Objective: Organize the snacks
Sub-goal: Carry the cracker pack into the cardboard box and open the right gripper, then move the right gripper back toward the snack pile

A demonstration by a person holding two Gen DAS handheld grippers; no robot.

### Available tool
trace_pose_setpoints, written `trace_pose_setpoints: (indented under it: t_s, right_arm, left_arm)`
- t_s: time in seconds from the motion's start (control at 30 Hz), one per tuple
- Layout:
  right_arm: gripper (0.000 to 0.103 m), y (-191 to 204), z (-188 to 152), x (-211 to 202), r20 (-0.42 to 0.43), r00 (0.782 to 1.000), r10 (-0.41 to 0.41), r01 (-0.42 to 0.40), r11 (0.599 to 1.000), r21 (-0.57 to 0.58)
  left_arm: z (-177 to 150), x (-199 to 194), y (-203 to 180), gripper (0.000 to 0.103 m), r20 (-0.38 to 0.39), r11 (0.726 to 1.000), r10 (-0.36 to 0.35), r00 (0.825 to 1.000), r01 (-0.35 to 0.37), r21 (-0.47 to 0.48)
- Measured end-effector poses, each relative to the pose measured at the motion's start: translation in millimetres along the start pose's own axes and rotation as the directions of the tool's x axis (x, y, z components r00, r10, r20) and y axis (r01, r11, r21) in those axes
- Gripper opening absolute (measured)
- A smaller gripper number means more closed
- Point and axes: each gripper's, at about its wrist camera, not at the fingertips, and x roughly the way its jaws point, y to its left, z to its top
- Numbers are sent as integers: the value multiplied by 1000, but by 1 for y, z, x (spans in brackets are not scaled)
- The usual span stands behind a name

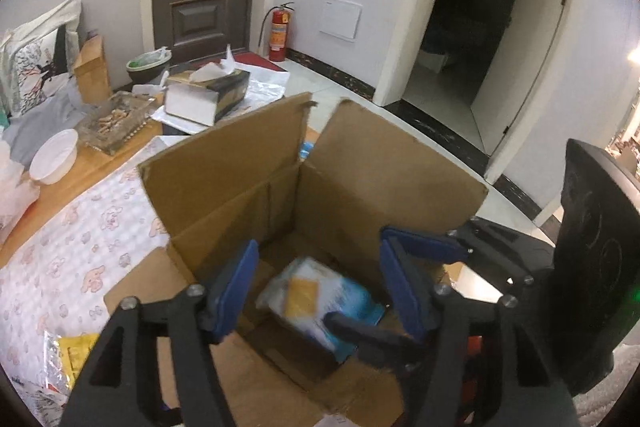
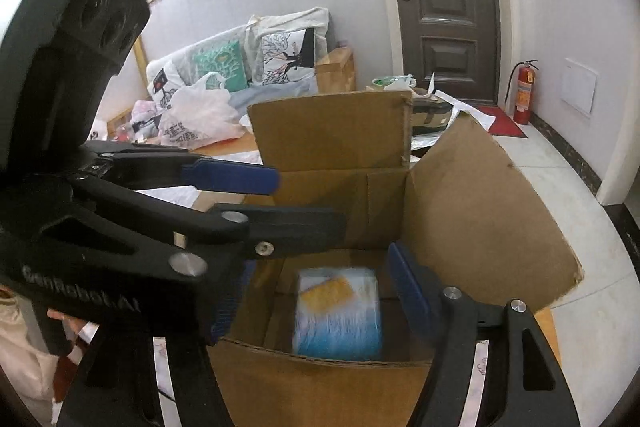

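An open cardboard box (image 1: 240, 167) (image 2: 480, 207) stands on the table with its flaps up. A white and blue snack packet (image 1: 316, 303) (image 2: 340, 319) with an orange label lies on the box floor, blurred. My left gripper (image 1: 320, 263) hangs over the box, open, the packet below the gap and clear of its blue pads (image 1: 236, 291). My right gripper (image 2: 320, 263) is open over the same box and also touches nothing. In the left wrist view the right gripper (image 1: 356, 275) reaches in from the right. In the right wrist view the left gripper (image 2: 310, 203) reaches in from the left.
A floral cloth (image 1: 80, 247) covers the table. On it are a white bowl (image 1: 54, 157), a glass tray (image 1: 116, 123), a tissue box (image 1: 208, 95) and a yellow packet (image 1: 72, 351). A sofa (image 2: 240, 67) with cushions and a plastic bag (image 2: 200, 115) lies behind.
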Motion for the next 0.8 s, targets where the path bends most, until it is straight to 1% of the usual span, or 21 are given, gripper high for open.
trace_pose_setpoints:
  t_s: [0.1,0.17,0.3,0.4,0.5,0.63,0.8]
  right_arm:
    - [65,4,-1,-3,-1,1000,-3,3,1000,-4]
    - [65,8,-1,-5,-1,1000,0,0,1000,-11]
    - [67,23,3,-7,3,1000,7,-7,1000,-30]
    - [71,38,6,-10,12,1000,23,-22,999,-37]
    - [71,58,10,-11,13,999,44,-43,997,-61]
    - [72,95,16,-9,10,997,81,-79,990,-115]
    - [75,147,22,3,-15,992,124,-125,976,-181]
  left_arm:
    - [-3,-11,8,65,18,1000,3,1000,-3,-14]
    - [-4,-17,12,69,27,1000,11,1000,-11,-15]
    - [-13,-40,20,70,54,999,34,998,-33,-23]
    - [-20,-59,31,71,73,998,60,996,-58,-33]
    - [-31,-87,45,71,105,995,91,990,-86,-55]
    - [-52,-125,68,73,143,988,133,981,-120,-99]
    - [-86,-172,107,76,174,970,208,963,-180,-160]
